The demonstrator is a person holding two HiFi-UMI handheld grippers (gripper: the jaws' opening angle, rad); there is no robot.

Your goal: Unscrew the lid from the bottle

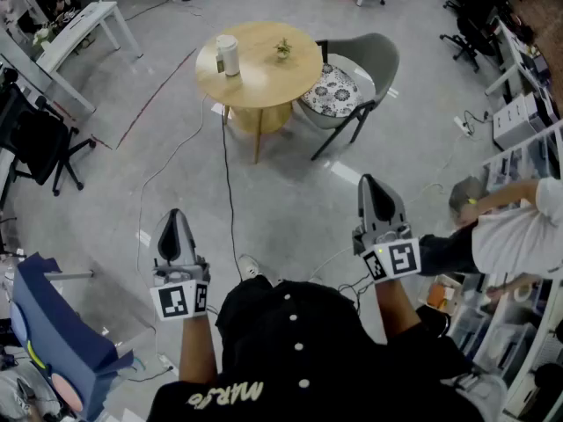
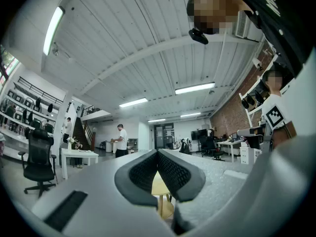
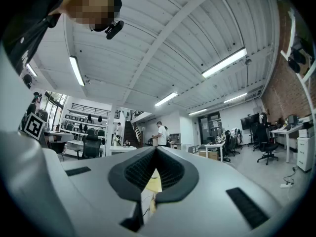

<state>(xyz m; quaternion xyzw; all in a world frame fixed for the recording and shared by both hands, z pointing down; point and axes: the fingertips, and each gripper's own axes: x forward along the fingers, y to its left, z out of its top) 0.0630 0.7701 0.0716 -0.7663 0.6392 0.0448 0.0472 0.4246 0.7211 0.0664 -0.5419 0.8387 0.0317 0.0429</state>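
Left grey two-jaw gripper (image 1: 174, 220) has its jaws together and empty, right grey two-jaw gripper (image 1: 376, 187) the same, probably just carried since nothing is in reach; pale cylindrical bottle (image 1: 228, 57) stands upright on round wooden table (image 1: 264, 90) well ahead, lid (image 1: 226, 40) seemingly on

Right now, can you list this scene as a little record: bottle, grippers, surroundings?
bottle: upright on the round wooden table
also on table: small plant
beside table: grey chair with patterned cushion
left gripper: shut, empty, well short of the table
right gripper: shut, empty, also short of the table
task: not begun
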